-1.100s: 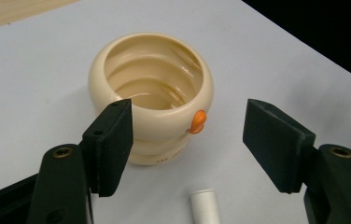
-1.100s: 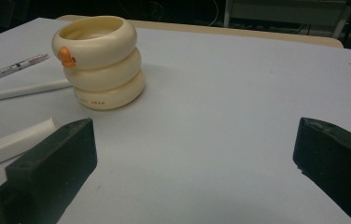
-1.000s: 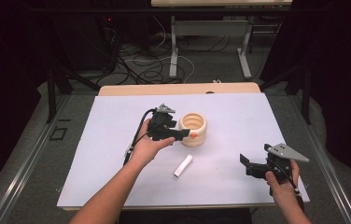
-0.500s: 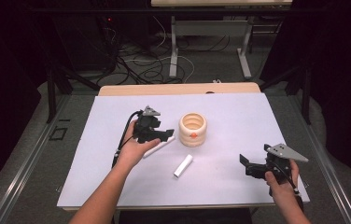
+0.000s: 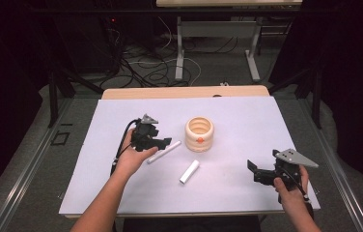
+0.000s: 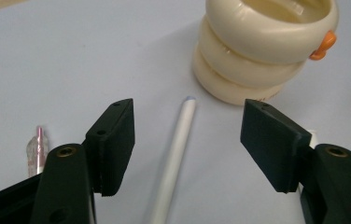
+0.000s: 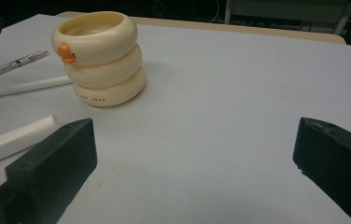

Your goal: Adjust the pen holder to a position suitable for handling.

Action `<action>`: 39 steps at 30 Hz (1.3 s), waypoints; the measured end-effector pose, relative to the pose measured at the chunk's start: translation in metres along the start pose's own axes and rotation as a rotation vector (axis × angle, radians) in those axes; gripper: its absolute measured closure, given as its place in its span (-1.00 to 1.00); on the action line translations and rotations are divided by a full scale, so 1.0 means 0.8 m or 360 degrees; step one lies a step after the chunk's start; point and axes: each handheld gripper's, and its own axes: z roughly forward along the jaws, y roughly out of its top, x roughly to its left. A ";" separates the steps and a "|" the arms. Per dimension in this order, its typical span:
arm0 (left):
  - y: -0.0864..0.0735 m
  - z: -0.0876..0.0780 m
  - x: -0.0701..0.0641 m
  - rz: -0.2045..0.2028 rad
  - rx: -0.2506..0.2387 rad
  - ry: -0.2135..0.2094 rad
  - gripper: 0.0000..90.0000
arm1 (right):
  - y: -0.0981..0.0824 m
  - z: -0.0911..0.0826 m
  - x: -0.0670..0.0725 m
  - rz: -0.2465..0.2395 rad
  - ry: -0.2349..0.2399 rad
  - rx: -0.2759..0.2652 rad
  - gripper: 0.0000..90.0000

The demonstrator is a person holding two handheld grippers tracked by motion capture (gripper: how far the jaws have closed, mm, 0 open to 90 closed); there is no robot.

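Now left gripper (image 6: 187, 140) jaws, just closing, straddle white pen (image 6: 176, 154) on table (image 5: 247, 121) without touching; right gripper (image 7: 192, 163) wide open, empty.

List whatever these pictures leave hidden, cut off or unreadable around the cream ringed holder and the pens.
- Small print at the base of the cream three-ringed holder: too small, right gripper view.
- Long white pen: lower end cut off by the bottom edge, left gripper view.
- Clear pink-tipped pen: mostly behind the left gripper's jaw.
- Short white tube: cut by the left edge, right gripper view.
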 end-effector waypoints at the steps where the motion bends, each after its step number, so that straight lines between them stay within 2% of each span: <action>1: -0.001 0.001 0.001 -0.0002 0.0007 0.0005 -0.19 | 0.000 0.000 0.000 0.0002 -0.0001 0.0000 -1.00; 5: -0.005 0.001 0.006 0.0007 0.0043 0.0030 -0.12 | 0.000 0.000 0.000 -0.0002 0.0004 -0.0002 -1.00; 10: -0.010 0.001 0.012 -0.0027 0.0065 0.0023 -0.02 | 0.000 0.000 0.000 0.0001 0.0002 -0.0001 -1.00; 16: -0.013 0.002 0.016 -0.0010 0.0120 0.0034 0.10 | 0.000 0.001 -0.001 -0.0012 0.0010 -0.0007 -1.00; 21: -0.016 0.004 0.018 0.0041 0.0178 0.0067 0.21 | 0.000 0.003 0.000 -0.0018 0.0013 -0.0013 -1.00; 24: -0.019 0.007 0.016 0.0070 0.0220 0.0101 0.22 | 0.000 0.002 -0.001 -0.0013 0.0016 0.0001 -1.00; 30: -0.024 0.015 0.012 0.0147 0.0300 0.0118 0.25 | 0.000 0.002 -0.005 0.0006 0.0013 -0.0011 -1.00; 35: -0.027 0.020 0.010 0.0189 0.0349 0.0113 0.31 | 0.002 0.002 -0.004 0.0009 0.0007 -0.0006 -1.00; 39: -0.022 0.021 0.010 0.0198 0.0369 0.0094 0.32 | 0.001 0.004 -0.003 -0.0010 0.0012 -0.0005 -1.00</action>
